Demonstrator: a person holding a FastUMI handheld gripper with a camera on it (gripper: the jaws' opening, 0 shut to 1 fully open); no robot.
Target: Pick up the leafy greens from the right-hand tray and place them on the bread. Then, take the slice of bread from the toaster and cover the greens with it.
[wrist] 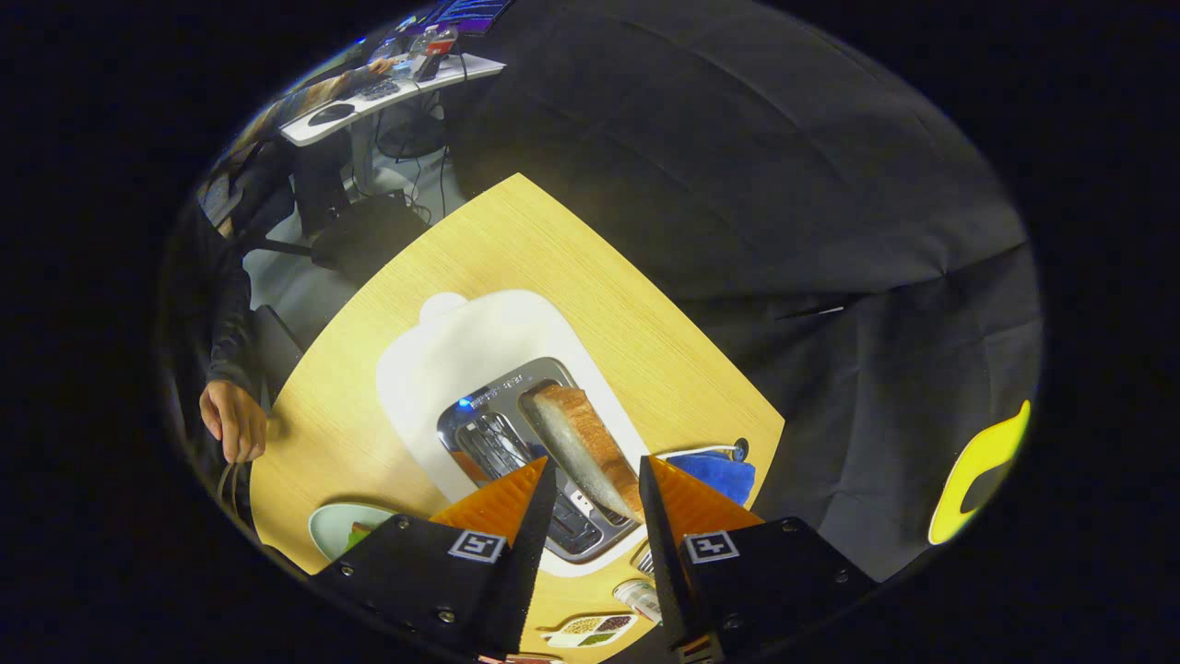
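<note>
No wording can be read. The toaster (489,369) ahead of the jaws bears engraved lettering too small to decipher. Each finger (502,503) carries a square black-and-white marker (477,545).

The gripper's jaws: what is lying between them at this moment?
In the gripper view, the bread slice standing in the toaster slot lies between the open jaws of the gripper, and neither one is pressing on it.

We see a glossy white plastic toaster (461,355) with chrome top, on a matt wood-grain table (590,277).

Blue cloth (714,472), spice dish (595,629), desk (387,92).
</note>
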